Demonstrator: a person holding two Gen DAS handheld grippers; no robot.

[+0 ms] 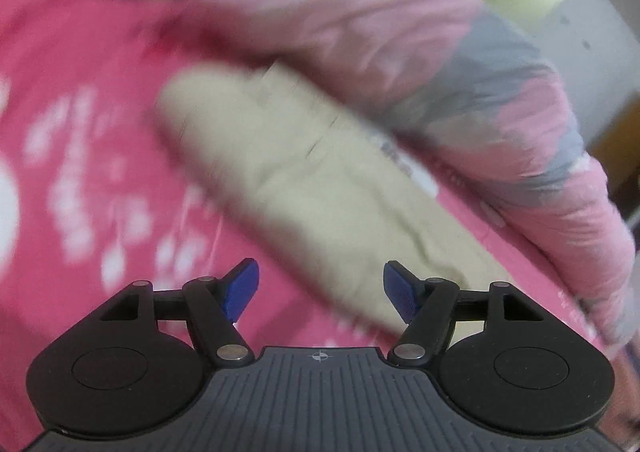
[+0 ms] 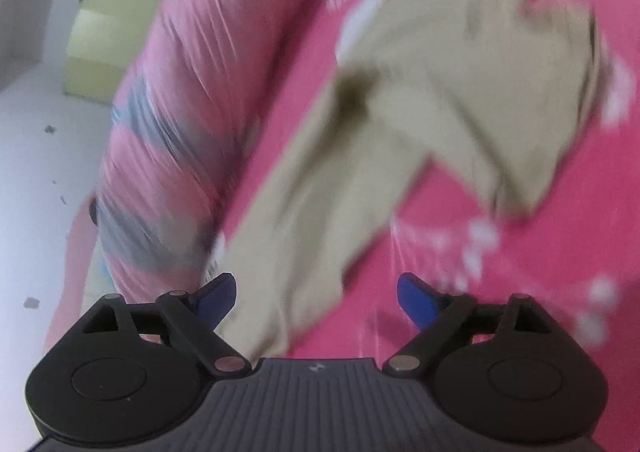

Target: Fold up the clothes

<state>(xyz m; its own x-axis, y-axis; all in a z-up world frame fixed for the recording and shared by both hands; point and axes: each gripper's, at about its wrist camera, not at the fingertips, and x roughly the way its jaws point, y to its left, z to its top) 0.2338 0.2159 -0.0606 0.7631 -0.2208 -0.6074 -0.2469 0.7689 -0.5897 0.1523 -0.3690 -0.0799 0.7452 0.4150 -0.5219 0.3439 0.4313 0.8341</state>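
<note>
Left gripper (image 1: 320,290): jaws apart, nothing between them.
Right gripper (image 2: 316,298): jaws apart, nothing clamped.
Beige garment (image 1: 304,179): lies rumpled on pink sheet (image 1: 80,63), beside pink-grey roll (image 1: 400,39).
Both views: blurred.

Beige garment (image 1: 304,171) lying on pink patterned bedcover (image 1: 80,71)

The garment (image 2: 440,99) is plain beige fabric, motion-blurred in both views. It lies loosely spread and creased, not neatly folded: one long narrow section extends away from a wider bunched section with overlapping layers. It rests beside a rolled pink-and-grey blanket (image 1: 400,31).
</note>
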